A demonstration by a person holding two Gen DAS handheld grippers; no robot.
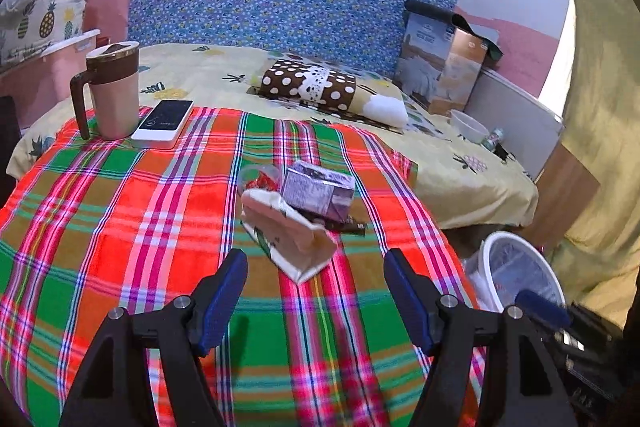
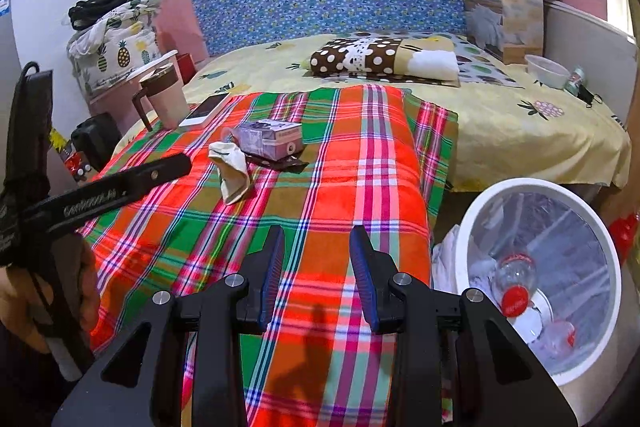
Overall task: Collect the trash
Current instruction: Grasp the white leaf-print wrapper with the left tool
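Purple printed card: the small carton (image 1: 318, 191) lies on the plaid cloth (image 1: 120, 227) over the bed, at the middle of the trash cluster. Touching the carton's near side is a crumpled cream wrapper (image 1: 290, 235); a dark flat wrapper (image 1: 348, 225) pokes out just beside it, and a clear plastic piece with red (image 1: 262, 179) sits against its far side. Beyond the carton stand a mug (image 1: 114, 91) and a phone (image 1: 163, 125), not trash in my judgement. To the carton's right, off the bed edge, the white bin (image 2: 540, 267) already holds a bottle (image 2: 514, 279).

My left tool (image 1: 316, 291) is spread wide and empty, near the cream wrapper. My right tool (image 2: 318, 267) stands partly spread, gripping nothing.

Risk: the items overlap, so closing on the wrapper may drag the carton, and the soft cloth could bunch between the jaws.
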